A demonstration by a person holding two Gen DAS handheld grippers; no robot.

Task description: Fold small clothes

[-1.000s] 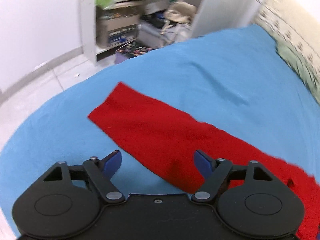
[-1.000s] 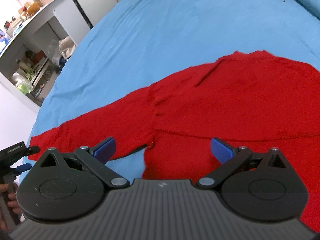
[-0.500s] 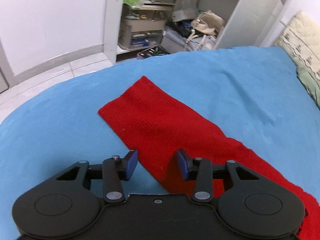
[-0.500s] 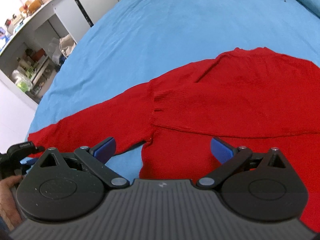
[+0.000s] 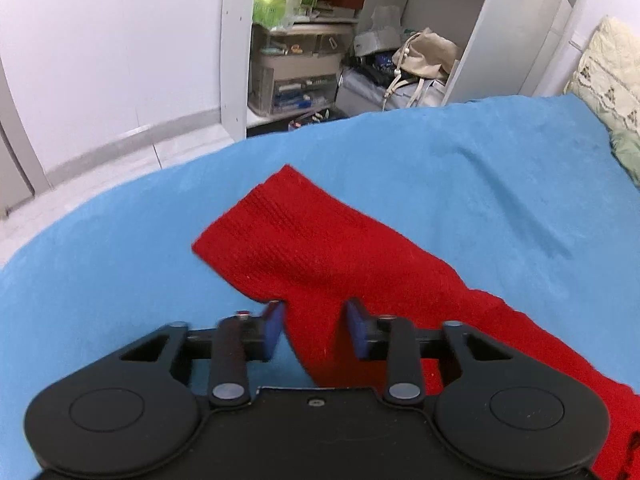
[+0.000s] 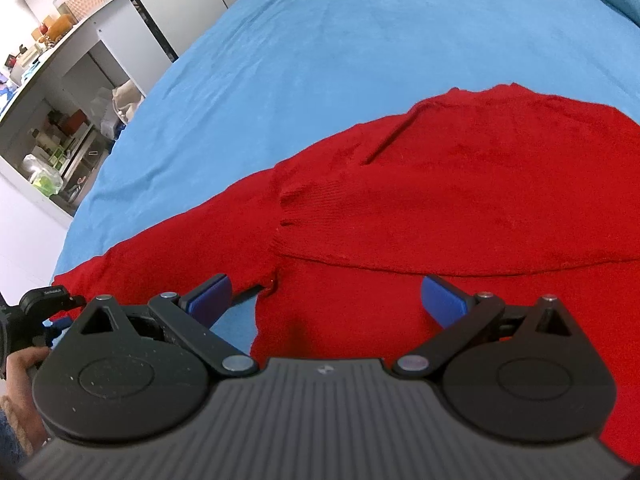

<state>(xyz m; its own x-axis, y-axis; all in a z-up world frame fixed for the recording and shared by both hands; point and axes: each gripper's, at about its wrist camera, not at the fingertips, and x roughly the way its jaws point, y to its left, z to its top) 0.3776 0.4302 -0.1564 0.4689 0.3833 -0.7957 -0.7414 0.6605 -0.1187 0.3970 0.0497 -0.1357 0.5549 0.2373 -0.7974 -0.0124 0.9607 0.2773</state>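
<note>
Sweater sleeve (image 5: 320,256) nearer than before, left gripper (image 5: 315,330) fingers closing around it

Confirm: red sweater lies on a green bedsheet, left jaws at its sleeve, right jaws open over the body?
Not quite: the bedsheet is blue, not green, as the right wrist view shows. The rest holds: red sweater, sleeve between the closing left jaws.

plain red sweater (image 6: 460,200) on a plain blue bedsheet (image 6: 320,60).
</note>
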